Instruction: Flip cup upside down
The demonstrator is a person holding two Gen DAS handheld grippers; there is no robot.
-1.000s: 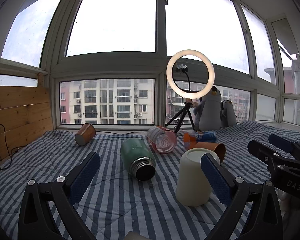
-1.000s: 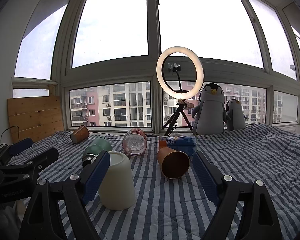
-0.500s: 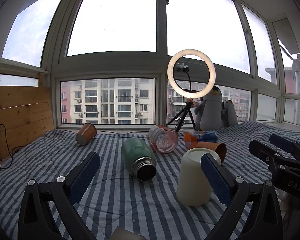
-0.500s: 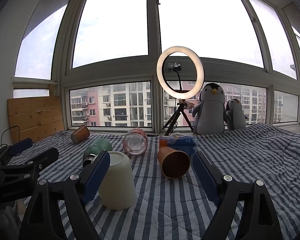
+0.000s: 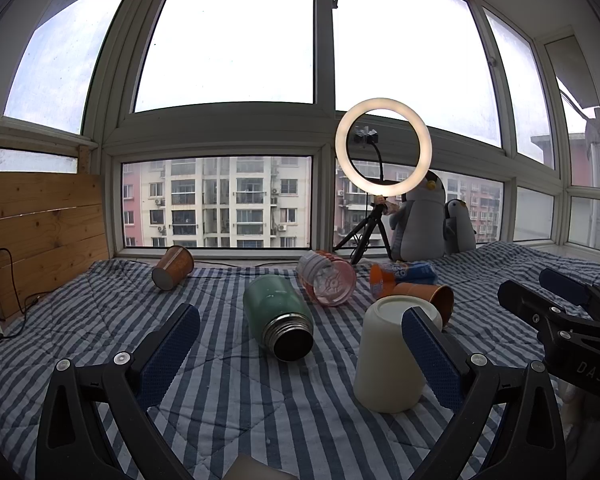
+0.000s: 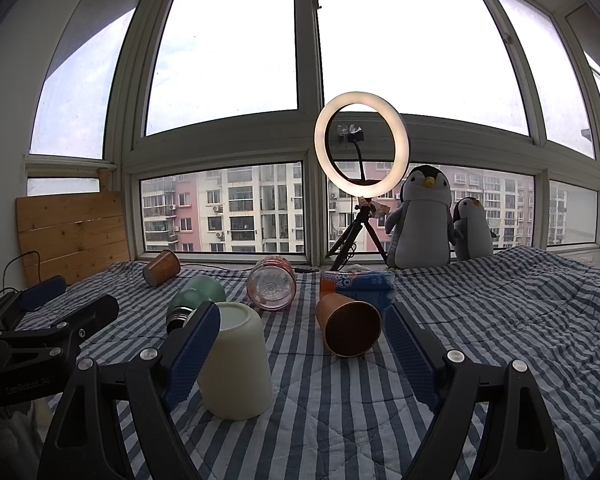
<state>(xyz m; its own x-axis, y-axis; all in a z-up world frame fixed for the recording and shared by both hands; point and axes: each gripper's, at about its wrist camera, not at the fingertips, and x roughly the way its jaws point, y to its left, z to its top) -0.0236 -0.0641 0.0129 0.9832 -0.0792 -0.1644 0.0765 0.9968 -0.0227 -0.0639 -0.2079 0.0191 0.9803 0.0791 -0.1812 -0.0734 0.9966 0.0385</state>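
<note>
A cream cup (image 5: 388,364) stands upside down on the striped blanket; it also shows in the right wrist view (image 6: 238,364). My left gripper (image 5: 300,356) is open and empty, with its right finger just in front of the cup. My right gripper (image 6: 304,348) is open and empty, with its left finger in front of the cup's left side. A brown cup (image 6: 350,330) lies on its side between the right gripper's fingers, farther off; it also shows in the left wrist view (image 5: 430,294).
A green flask (image 5: 278,316), a pink clear bottle (image 5: 328,282), an orange-blue packet (image 5: 400,274) and a brown cup (image 5: 174,266) lie on the striped blanket (image 5: 100,316). A ring light on a tripod (image 5: 382,152) and two toy penguins (image 5: 418,224) stand by the window.
Both views have shifted very slightly; nothing on the blanket has moved and both grippers stay open.
</note>
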